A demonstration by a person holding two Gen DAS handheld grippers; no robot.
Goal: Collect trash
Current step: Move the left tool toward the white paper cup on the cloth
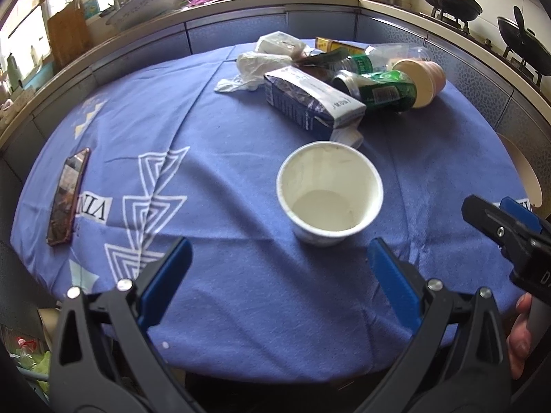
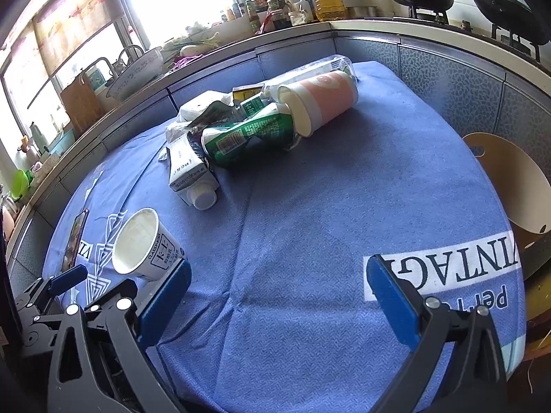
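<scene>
Left gripper (image 1: pixel 279 268): jaws spread wide, nothing between them, poised above the near edge of the table. Directly ahead of its fingers stands the white cup (image 1: pixel 330 194), upright on the blue cloth (image 1: pixel 213 179), open mouth up, interior pale and apparently empty. The cup sits closer to the right finger than to the left and touches neither.

Right gripper (image 2: pixel 279 292): jaws likewise wide apart and empty, over the printed corner of the cloth. In the right wrist view the cup appears just beyond the left finger pad (image 2: pixel 165 296), outside the jaw gap. The right gripper's tip also shows at the right edge of the left wrist view, with part of a hand (image 1: pixel 520 337) below it.

Beyond the cup, toward the far side of the table, lies the trash pile. Nearest is a carton (image 1: pixel 310 103), on its side, its capped spout pointing at the cup. Behind and right of it lie crushed green cans (image 1: pixel 385 91), touching the carton. A pink paper cup (image 1: pixel 425 81) lies on its side against the cans. A crumpled white bag (image 1: pixel 251 69) sits at the pile's left; a clear plastic cup (image 2: pixel 320 67) lies behind the pink cup.

A phone (image 1: pixel 67 196) lies flat at the cloth's left edge, well apart from the pile. A kitchen counter (image 1: pixel 241 3) runs behind the table.
</scene>
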